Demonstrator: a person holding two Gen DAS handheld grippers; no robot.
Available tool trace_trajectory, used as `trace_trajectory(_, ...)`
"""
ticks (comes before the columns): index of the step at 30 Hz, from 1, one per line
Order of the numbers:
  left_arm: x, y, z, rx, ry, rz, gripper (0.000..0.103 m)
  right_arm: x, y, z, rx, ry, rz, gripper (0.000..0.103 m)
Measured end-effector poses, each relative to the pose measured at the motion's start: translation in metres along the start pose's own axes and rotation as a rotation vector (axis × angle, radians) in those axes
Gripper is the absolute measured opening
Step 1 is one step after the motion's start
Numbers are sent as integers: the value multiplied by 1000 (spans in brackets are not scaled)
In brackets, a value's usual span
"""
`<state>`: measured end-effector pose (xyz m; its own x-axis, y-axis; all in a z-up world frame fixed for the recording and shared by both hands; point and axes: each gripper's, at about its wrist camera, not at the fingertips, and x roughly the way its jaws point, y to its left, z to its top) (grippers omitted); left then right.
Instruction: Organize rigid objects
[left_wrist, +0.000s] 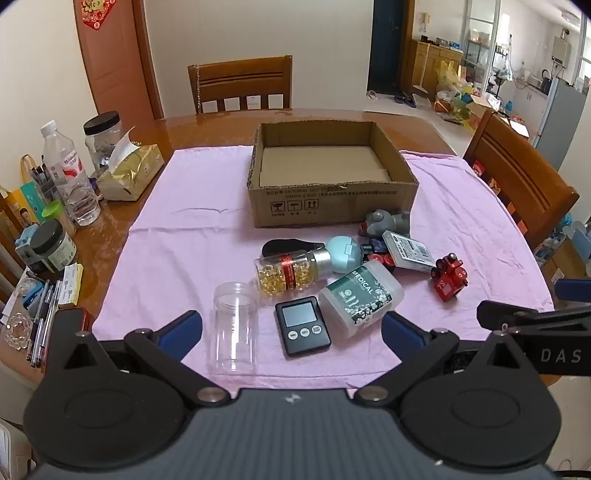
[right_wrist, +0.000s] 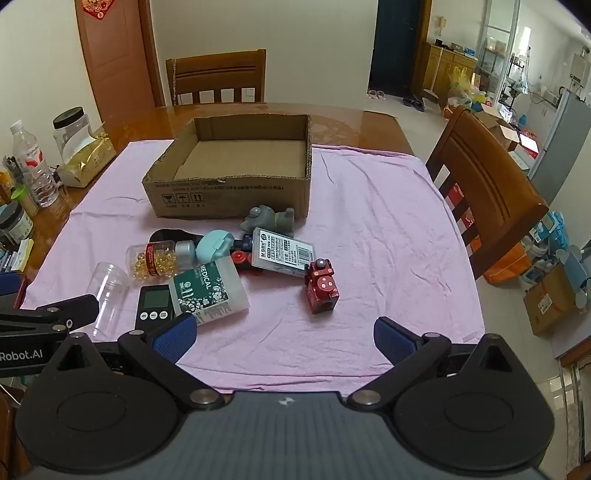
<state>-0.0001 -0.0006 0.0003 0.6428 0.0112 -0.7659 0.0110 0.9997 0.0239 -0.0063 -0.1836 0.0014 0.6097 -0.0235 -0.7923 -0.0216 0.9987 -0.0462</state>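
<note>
From the left wrist view, the left gripper (left_wrist: 291, 328) has its fingers wide apart and holds nothing, with the black timer (left_wrist: 302, 327) between them and the cardboard box (left_wrist: 332, 205) at 12 o'clock on the pink cloth (left_wrist: 177, 254). From the right wrist view, the right gripper (right_wrist: 284, 336) is wide too and holds nothing, with the red toy robot (right_wrist: 322, 286) at 12 o'clock, the white bottle (right_wrist: 210, 290) at 10 o'clock and the box farther back.

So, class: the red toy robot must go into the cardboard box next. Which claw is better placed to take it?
Probably the right claw. The red toy robot stands just ahead of its open jaws. From the left claw, also open, it sits far right, beyond the clear plastic jar and black timer.
</note>
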Motion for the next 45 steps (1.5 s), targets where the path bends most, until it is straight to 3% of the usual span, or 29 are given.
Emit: trace_trajectory(45, -11, -8, 7, 4, -17, 4, 102, -8, -5, 10, -1, -23, 13, 103)
